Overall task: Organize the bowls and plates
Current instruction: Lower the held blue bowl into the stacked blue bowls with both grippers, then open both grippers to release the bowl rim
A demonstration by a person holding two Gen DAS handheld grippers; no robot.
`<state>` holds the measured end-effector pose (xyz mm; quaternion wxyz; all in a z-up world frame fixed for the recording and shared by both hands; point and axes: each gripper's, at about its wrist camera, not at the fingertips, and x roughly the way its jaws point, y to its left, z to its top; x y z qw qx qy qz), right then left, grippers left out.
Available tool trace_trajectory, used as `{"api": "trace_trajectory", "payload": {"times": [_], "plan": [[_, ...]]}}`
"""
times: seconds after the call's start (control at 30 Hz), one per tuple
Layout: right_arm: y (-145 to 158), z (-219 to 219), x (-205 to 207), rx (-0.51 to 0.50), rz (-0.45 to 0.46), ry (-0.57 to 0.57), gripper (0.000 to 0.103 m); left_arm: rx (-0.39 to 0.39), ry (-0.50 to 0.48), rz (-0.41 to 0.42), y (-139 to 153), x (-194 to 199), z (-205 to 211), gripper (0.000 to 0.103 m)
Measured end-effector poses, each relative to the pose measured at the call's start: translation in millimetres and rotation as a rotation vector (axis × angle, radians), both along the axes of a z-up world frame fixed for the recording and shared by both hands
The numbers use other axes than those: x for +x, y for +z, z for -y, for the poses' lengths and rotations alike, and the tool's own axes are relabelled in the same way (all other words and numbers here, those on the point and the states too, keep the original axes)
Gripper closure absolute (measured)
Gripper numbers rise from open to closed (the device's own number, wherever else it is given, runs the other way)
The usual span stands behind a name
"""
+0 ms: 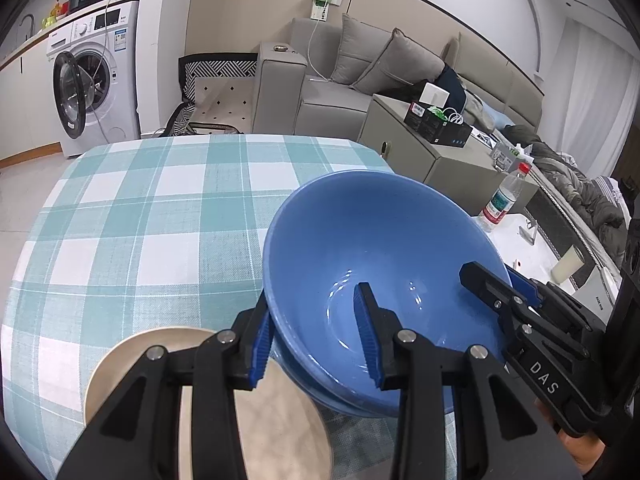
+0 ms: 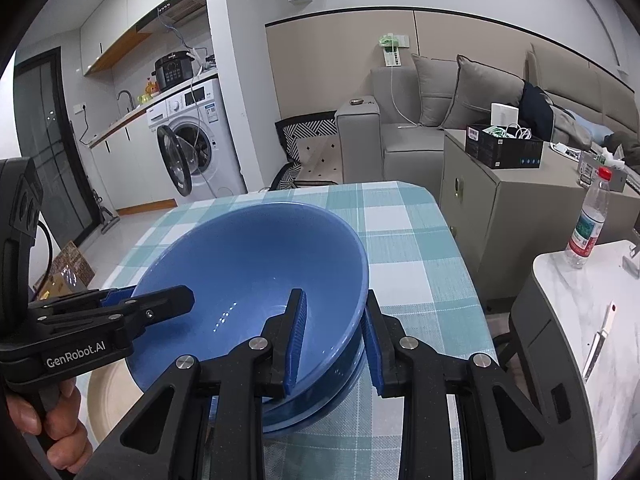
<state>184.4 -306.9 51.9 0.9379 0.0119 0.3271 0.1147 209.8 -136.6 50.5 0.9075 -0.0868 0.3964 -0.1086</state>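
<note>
Two tools gripped one blue bowl [image 1: 372,264] by opposite sides of its rim. The left tool [image 1: 316,340] had one blue pad [image 1: 366,332] inside the bowl and the other [image 1: 260,352] outside against the wall, clenched on the rim. The right tool [image 2: 334,340] clamped the opposite side the same way, one pad [image 2: 296,344] inside and one [image 2: 372,352] outside. In the right wrist view a hand [image 2: 52,420] was wrapped around the handle of the left tool.

That bowl sat tilted, nested in a second blue bowl [image 1: 344,400] of which only the rim edge showed below it. Whether the upper bowl rested fully in the lower one could not be told. Both stood over the desk [image 1: 140,220], which was covered with a teal and white checked cloth. Just beside the bowls, on the left tool's side, lay a beige plate [image 1: 280,420], partly hidden by the tool's fingers.

Beyond the desk stood a washing machine [image 1: 96,88] with its door open, a grey sofa [image 1: 340,80], and a water bottle [image 2: 588,224] on a white marble-look surface.
</note>
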Motion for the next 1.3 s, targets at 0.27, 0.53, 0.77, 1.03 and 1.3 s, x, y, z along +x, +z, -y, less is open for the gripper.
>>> {"api": "trace_trajectory", "payload": {"times": [0.27,0.53,0.77,1.03,1.3], "plan": [[-10.3,-6.6,5.7,-0.054,-0.016,-0.003,0.075,0.025,0.004,-0.012,-8.9,2.8,1.2,0.067],[-18.4,-17.2,5.9,-0.143,-0.005,-0.010,0.075,0.050,0.005,-0.014,-13.6,2.7,2.5,0.067],[-23.1,-20.9,5.4,-0.205,0.003,-0.014,0.075,0.111,0.004,0.010,-15.2,-0.3,10.4,0.066],[-23.1,-24.3,3.5,-0.226,0.006,-0.001,0.072,0.171,-0.002,0.024,-17.4,-4.2,16.2,0.061],[-26.3,-24.5,4.9,-0.236,-0.003,0.022,0.060,0.189,-0.012,0.029,-19.7,-7.5,18.6,0.054]]}}
